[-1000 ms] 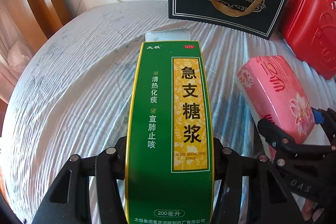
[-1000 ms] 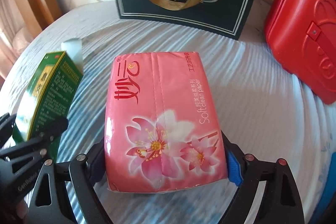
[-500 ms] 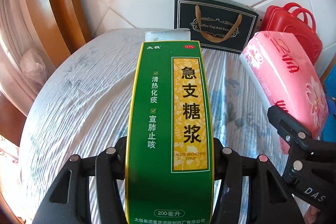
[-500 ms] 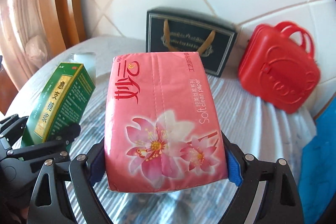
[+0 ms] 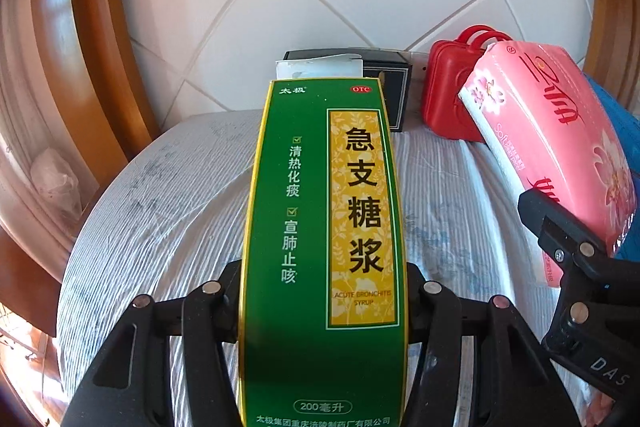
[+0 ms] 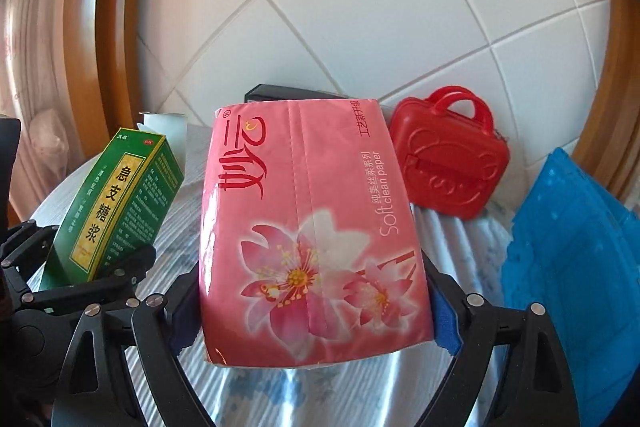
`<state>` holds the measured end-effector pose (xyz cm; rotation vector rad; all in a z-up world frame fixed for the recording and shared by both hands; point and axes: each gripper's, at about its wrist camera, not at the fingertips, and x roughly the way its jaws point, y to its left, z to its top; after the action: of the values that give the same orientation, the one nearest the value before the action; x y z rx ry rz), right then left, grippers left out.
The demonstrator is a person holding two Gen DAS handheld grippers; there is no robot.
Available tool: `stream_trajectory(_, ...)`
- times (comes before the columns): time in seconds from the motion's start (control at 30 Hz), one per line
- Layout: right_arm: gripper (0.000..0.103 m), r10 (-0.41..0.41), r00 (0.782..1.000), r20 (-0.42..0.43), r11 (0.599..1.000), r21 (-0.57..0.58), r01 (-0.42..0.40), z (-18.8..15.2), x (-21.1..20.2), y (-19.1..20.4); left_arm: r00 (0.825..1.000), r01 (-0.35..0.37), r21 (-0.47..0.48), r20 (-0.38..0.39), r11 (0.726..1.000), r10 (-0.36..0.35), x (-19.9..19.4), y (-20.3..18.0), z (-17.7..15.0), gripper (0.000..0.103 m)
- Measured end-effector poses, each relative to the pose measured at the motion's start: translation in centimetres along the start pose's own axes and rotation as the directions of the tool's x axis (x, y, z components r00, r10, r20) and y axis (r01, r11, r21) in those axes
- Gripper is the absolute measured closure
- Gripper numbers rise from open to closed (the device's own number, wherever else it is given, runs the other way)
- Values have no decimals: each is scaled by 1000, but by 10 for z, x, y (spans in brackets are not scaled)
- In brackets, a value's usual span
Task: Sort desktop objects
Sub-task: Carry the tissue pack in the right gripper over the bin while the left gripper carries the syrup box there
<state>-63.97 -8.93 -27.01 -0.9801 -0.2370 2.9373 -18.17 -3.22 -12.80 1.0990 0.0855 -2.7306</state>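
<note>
Left, syrup box (image 5: pixel 324 247) clamped in gripper (image 5: pixel 324 291), right, tissue pack (image 6: pixel 312 227) likewise.

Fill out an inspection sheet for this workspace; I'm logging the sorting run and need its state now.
Surface: round table under a wrinkled white patterned cloth.
Job's things: green cardboard syrup box, top flap open; pink plastic-wrapped tissue pack. Both are held above the cloth.
Clutter: red plastic suitcase-shaped case, black gift bag, blue textured sheet at the right edge.
Grippers: left gripper clamps the box; right gripper clamps the pack.
Cables: nothing seen.
Surroundings: white tiled wall, curved wooden frame.
</note>
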Motion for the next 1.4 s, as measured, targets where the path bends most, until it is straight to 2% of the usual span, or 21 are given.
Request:
stream_trajectory(0.4,13,-176,983,52,981,96,171,-13,-74,-61,987,138,128,63,982,-147,-43,-75,12,50)
stream_trajectory(0.6,13,-266,962,63,955,156,254,-22,-111,-106,968,208,194,97,959,-230,-66,-122,21,50)
stream_trajectory(0.83,13,-363,929,67,906,258,336,-32,-155,-178,942,279,269,113,922,-317,-87,-187,32,50)
stream_trajectory(1.0,13,-430,901,59,863,319,392,-45,-183,-227,917,331,321,113,887,-383,-101,-237,39,50)
stream_trajectory(1.17,13,-495,868,42,817,361,449,-60,-212,-282,877,404,374,100,835,-469,-128,-302,44,50)
stream_trajectory(1.27,13,-549,836,12,777,374,506,-72,-232,-320,851,438,416,93,797,-517,-145,-342,42,50)
stream_trajectory(1.4,13,-602,796,-57,711,416,567,-97,-252,-376,829,474,468,50,746,-557,-156,-392,37,50)
